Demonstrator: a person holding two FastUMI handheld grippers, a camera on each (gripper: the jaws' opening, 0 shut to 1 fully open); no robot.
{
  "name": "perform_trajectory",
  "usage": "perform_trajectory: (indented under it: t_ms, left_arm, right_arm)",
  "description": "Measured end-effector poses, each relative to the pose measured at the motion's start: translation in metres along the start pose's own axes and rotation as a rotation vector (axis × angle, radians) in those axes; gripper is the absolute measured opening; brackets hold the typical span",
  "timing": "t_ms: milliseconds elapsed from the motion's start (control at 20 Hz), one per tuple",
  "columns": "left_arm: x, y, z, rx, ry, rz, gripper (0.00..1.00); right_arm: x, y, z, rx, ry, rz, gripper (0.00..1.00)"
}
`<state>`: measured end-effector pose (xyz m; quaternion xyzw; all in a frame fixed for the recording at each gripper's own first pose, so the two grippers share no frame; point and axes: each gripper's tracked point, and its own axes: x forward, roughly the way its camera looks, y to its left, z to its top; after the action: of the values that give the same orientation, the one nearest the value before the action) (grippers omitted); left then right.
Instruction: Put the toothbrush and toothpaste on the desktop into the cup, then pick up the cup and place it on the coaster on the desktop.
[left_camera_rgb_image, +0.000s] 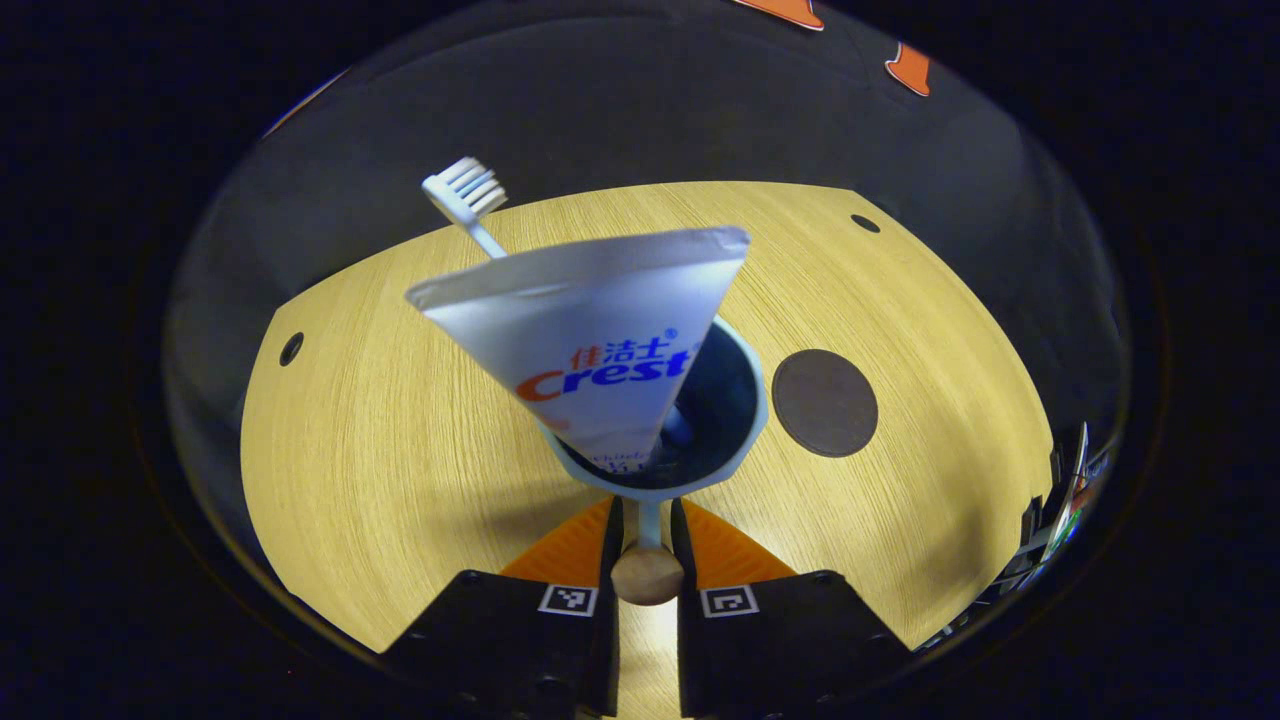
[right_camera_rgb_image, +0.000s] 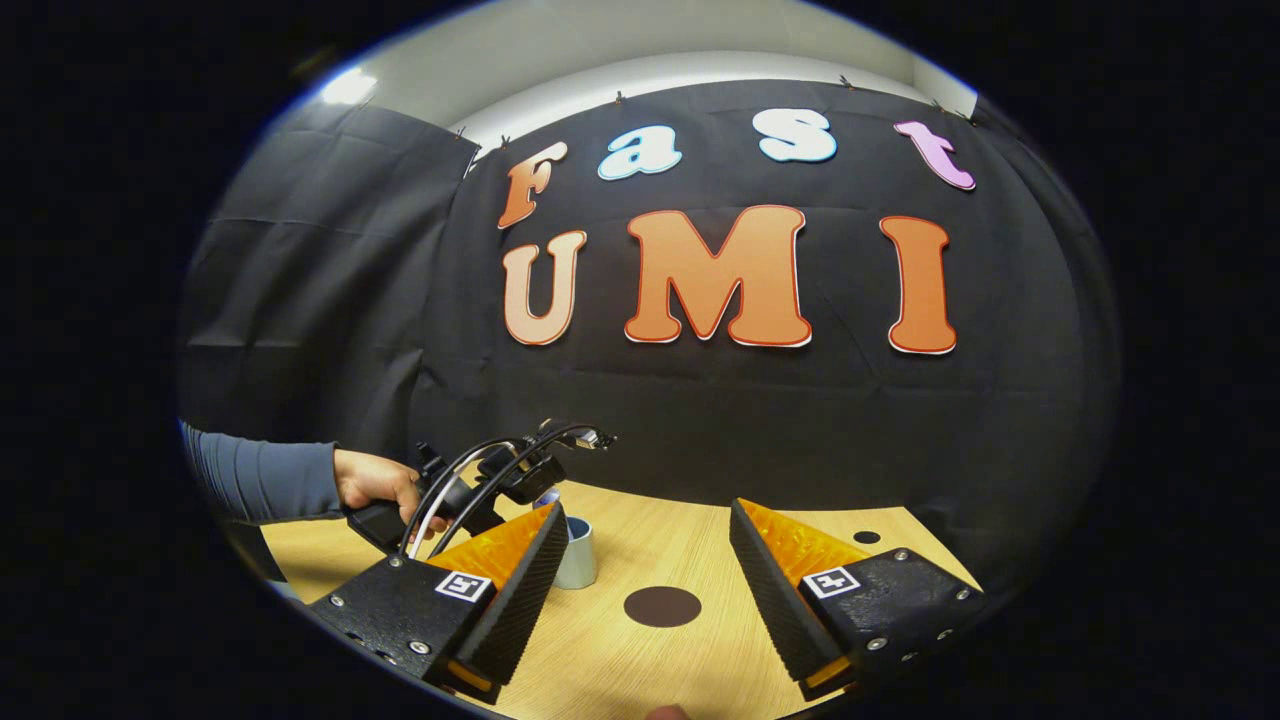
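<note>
A pale wood-grain table (left_camera_rgb_image: 400, 420) stands in front of the booth's black cloth wall (right_camera_rgb_image: 300, 300), with small dark round holes near its far corners. In the left gripper view, a pale blue cup (left_camera_rgb_image: 745, 440) with a dark inside sits near the middle of the table. A white toothpaste tube (left_camera_rgb_image: 590, 340) stands in the cup, nozzle end down and flat crimped end up, leaning toward the camera. Behind it the toothbrush (left_camera_rgb_image: 466, 196) also rises out of the cup, its bristled head showing above the tube's crimp. The left claw (left_camera_rgb_image: 646, 545) is pressed together on the cup's thin handle (left_camera_rgb_image: 649, 522), one finger on each side, with a rounded wooden knob at the handle's near end between them. The dark round coaster (left_camera_rgb_image: 825, 403) lies flat on the table just beside the cup, on the right in this view, not touching it. In the right gripper view, the right claw (right_camera_rgb_image: 645, 590) is spread wide with nothing between its fingers, held above the table with the coaster ahead of it. To its left a hand (right_camera_rgb_image: 375, 482) in a grey-blue sleeve (right_camera_rgb_image: 260, 480) grips the left gripper's handle beside the cup.
</note>
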<state>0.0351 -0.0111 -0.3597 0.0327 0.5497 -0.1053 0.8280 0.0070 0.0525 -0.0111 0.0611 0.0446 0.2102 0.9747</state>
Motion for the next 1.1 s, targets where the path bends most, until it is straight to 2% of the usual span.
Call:
perform_trajectory:
  t_ms: [150, 300, 500, 600, 900, 1100]
  left_arm:
    - [-0.01, -0.004, 0.014, 0.0, -0.038, -0.002, 0.23]
    - [-0.023, -0.022, 0.026, 0.016, -0.057, -0.019, 0.23]
    - [-0.01, -0.041, 0.037, 0.048, -0.049, -0.039, 0.23]
    - [-0.006, -0.028, 0.023, 0.056, -0.045, -0.052, 0.23]
    - [0.007, -0.054, 0.027, 0.12, -0.03, -0.061, 0.23]
    - [0.012, -0.054, 0.028, 0.13, -0.019, -0.07, 0.23]
  right_arm:
    - [-0.005, -0.004, 0.0, -0.001, -0.002, -0.012, 1.0]
    - [-0.011, -0.009, 0.001, -0.002, -0.006, -0.026, 0.97]
    - [-0.018, -0.016, -0.013, 0.029, 0.011, -0.048, 0.98]
    - [-0.021, -0.022, -0.022, 0.014, 0.034, -0.071, 0.98]
    - [-0.032, -0.042, -0.028, 0.029, 0.035, -0.102, 0.98]
    - [-0.041, -0.06, -0.033, 0.054, 0.044, -0.13, 0.98]
